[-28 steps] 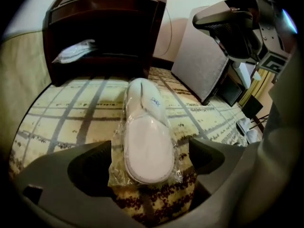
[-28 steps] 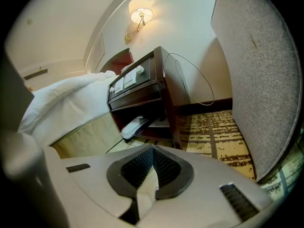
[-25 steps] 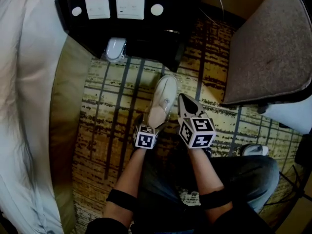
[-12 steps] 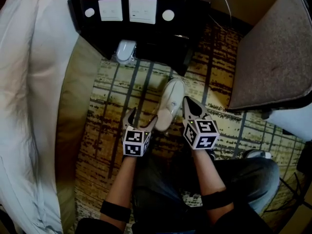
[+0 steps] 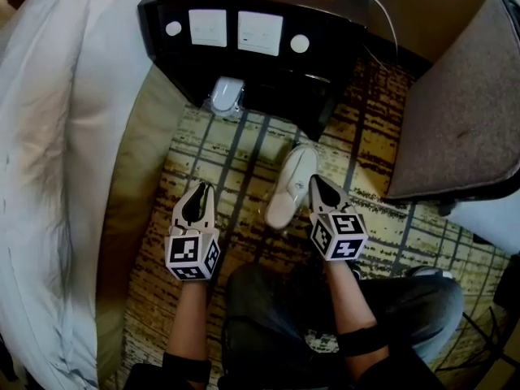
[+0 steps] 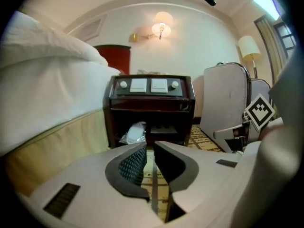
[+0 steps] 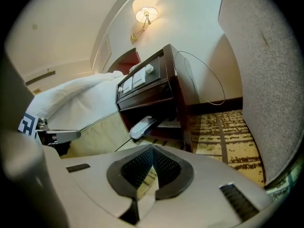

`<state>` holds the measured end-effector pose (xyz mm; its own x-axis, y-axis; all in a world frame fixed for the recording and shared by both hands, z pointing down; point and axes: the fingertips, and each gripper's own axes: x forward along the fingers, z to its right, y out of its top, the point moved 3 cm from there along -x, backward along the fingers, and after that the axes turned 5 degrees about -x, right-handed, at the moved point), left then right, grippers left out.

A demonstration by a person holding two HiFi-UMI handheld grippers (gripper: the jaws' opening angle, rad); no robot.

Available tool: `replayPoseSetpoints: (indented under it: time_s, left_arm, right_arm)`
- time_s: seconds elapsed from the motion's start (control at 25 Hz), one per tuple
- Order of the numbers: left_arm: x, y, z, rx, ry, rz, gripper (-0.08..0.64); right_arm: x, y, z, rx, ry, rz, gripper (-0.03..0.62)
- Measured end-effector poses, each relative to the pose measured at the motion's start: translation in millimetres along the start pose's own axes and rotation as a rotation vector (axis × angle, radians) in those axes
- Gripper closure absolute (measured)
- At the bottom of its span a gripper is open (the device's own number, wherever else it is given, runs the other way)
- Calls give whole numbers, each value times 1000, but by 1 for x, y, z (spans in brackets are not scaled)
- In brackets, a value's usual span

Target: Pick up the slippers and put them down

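A white slipper (image 5: pixel 291 187) lies on the patterned carpet in the head view, toe toward the nightstand. My right gripper (image 5: pixel 314 179) rests against its right edge, jaws shut and empty (image 7: pixel 153 148). My left gripper (image 5: pixel 201 189) hangs well left of the slipper, apart from it. Its jaws have just been closing and now stand together with only a thin slit and nothing between them (image 6: pixel 151 146). A second slipper (image 5: pixel 226 96) in clear wrap sits in the nightstand's bottom shelf; it also shows in the left gripper view as the wrapped slipper (image 6: pixel 134 133) and in the right gripper view (image 7: pixel 145 124).
A dark nightstand (image 5: pixel 244 63) stands straight ahead. The bed (image 5: pixel 65 136) with white bedding runs along the left. A grey upholstered chair (image 5: pixel 455 120) fills the right. The person's knees are just below the grippers.
The left gripper left the slipper's heel, moved left and upward, and its jaws went from wide open to closed. The slipper stays on the carpet. The right gripper has kept still.
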<state>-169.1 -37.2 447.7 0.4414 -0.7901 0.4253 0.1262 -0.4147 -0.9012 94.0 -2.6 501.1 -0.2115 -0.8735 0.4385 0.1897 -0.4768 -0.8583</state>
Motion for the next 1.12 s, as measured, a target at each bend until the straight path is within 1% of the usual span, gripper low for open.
replayPoseSetpoints:
  time_s: [0.12, 0.16, 0.32, 0.44, 0.68, 0.88, 1.04, 1.12]
  left_arm:
    - [-19, 7, -16, -19, 42, 25, 555]
    - [-25, 8, -22, -26, 55, 29, 560]
    - [-39, 7, -43, -56, 100, 33, 560]
    - [-45, 4, -50, -69, 119, 41, 560]
    - [-43, 4, -45, -23, 110, 57, 560]
    - [-34, 1, -43, -75, 83, 59, 560]
    - [-21, 0, -43, -79, 72, 52, 560]
    - [-7, 0, -44, -69, 59, 32, 555]
  right_arm:
    - [-2, 2, -3, -11, 7, 1, 592]
    - [-2, 2, -4, -14, 9, 1, 592]
    - [-1, 4, -10, -25, 21, 4, 592]
    - [-2, 3, -13, -33, 26, 1, 592]
    - [-2, 4, -11, -38, 23, 5, 592]
    - [-2, 3, -10, -41, 20, 2, 592]
    - [-1, 2, -9, -38, 17, -2, 592]
    - [1, 2, -9, -35, 16, -5, 592]
